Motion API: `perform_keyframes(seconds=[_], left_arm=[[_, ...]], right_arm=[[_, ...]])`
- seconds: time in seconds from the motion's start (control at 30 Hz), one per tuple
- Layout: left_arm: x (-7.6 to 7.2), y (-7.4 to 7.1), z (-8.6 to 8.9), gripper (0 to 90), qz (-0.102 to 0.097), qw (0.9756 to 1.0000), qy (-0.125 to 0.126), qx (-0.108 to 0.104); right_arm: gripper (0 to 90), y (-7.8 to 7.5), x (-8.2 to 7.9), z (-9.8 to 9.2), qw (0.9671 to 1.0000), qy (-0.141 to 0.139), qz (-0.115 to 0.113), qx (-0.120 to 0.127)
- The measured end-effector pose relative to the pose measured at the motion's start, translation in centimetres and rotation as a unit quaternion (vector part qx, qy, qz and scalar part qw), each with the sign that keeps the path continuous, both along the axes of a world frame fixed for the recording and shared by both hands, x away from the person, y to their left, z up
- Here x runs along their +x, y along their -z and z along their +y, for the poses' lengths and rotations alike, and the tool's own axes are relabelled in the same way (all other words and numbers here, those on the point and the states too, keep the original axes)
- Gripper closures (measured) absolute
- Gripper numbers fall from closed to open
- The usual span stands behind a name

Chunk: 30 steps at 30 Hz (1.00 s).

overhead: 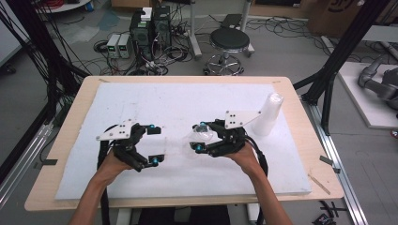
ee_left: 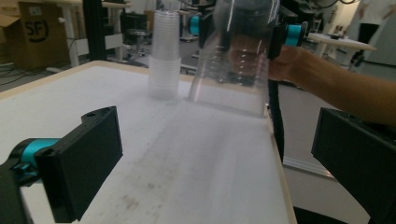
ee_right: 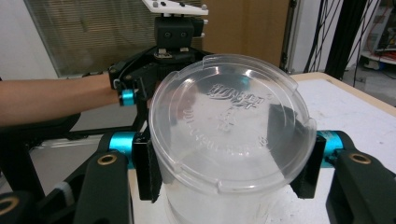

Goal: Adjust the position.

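Right gripper (ee_right: 231,168) clamps a clear cup (ee_right: 229,135) — embossed lid lettering unreadable.

- Robotics lab or workshop, judging by the surroundings.
- Computer towers (overhead: 150,29) and tangled cables (overhead: 176,51) on floor beyond table's far edge.
- Black frame struts (overhead: 345,47), stool (overhead: 229,42), cardboard boxes (ee_left: 30,35).

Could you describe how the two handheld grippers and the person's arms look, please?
Both the left gripper and the right gripper are black, with turquoise rings near flat rectangular black jaws. Each carries a grey three-cornered plate with small dark holes on top, and a black cable trails back along the wrist. The forearms are bare; no sleeves show.
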<state>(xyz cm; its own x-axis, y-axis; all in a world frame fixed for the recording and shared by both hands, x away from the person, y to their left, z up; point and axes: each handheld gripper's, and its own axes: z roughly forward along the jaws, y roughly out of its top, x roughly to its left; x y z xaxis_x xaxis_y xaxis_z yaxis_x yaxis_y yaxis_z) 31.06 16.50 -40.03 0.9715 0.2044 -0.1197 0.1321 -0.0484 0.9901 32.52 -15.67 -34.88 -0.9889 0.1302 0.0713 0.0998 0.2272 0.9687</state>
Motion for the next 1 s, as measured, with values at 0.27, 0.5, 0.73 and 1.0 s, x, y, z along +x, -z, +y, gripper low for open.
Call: perform_keyframes(seconds=[0.27,0.5,0.73,1.0], left_arm=[[0.4,-0.2,-3.5,1.7,-0.011,0.9994,0.033,0.000],[0.5,-0.1,-5.7,1.7,-0.008,0.9989,0.046,-0.008],[0.3,0.2,-6.6,1.7,-0.005,0.9987,0.051,-0.006],[0.2,0.2,-6.8,9.6,-0.012,0.9983,0.055,-0.011]], right_arm=[[41.1,0.0,-0.1,0.2,1.0000,-0.007,0.001,0.004],[41.1,0.0,-0.2,0.3,0.9998,-0.016,0.003,0.009],[41.1,0.0,-0.3,0.5,0.9997,-0.021,0.004,0.014],[41.1,0.1,-0.4,0.7,0.9993,-0.028,0.008,0.022]])
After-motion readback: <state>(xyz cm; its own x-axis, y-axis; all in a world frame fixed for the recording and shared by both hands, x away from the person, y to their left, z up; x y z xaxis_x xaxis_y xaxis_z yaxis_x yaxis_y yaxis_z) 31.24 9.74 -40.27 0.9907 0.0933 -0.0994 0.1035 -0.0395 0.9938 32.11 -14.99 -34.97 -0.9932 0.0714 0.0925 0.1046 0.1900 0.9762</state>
